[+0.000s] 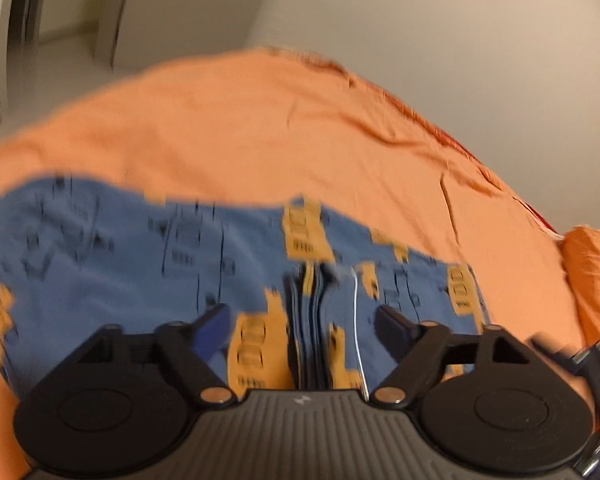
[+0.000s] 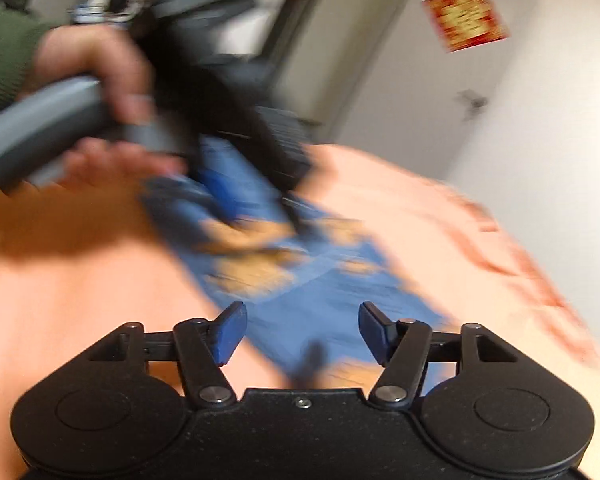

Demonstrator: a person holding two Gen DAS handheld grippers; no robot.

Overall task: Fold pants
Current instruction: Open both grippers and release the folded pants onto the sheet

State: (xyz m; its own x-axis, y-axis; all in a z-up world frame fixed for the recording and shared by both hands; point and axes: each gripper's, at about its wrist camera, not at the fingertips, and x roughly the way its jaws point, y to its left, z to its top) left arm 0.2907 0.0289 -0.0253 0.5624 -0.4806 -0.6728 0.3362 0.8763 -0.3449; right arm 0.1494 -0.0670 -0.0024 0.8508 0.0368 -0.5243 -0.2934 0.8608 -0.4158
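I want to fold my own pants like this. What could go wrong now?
1. Both hand-held grippers, left and right, are open and hold nothing, so the folded blue patterned pants might slip open again.
2. The orange sheet underneath is wrinkled, so it might bunch up and spoil the fold.
3. The grippers are close together over the pants and might bump.

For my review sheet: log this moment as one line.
stage: fold released | pants: folded, on orange sheet | left gripper: open, empty | right gripper: open, empty
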